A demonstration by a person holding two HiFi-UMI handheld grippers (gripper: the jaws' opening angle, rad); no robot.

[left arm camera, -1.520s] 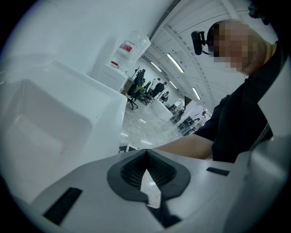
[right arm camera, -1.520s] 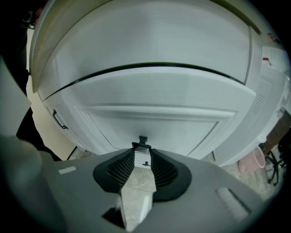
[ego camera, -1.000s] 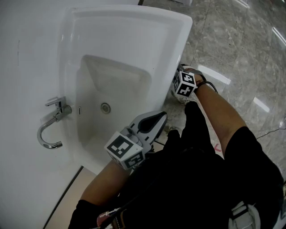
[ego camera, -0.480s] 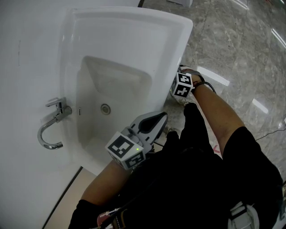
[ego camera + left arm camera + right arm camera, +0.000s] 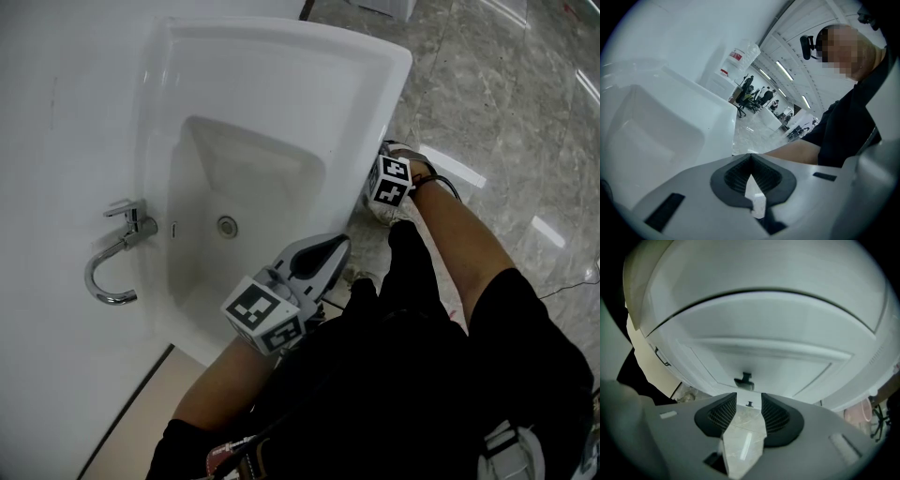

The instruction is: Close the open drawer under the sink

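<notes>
Right gripper view: under the white ceramic sink (image 5: 764,273), the white panelled drawer (image 5: 759,357) with its dark handle (image 5: 744,380) appears pushed in, so little seems left. The right gripper (image 5: 749,398) is held with its jaws apart and empty; the left gripper (image 5: 750,158) is held with its jaws together and empty.

Bright even light, glare streaks on the glossy floor (image 5: 506,84) at head view's right, ceiling strip lights (image 5: 785,70) in left gripper view, both gripper views fisheye-bent, corners black

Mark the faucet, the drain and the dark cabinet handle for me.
faucet (image 5: 119,247), head view, on its spout.
drain (image 5: 227,225), head view, its centre.
dark handle (image 5: 744,381), right gripper view, its middle.
</notes>
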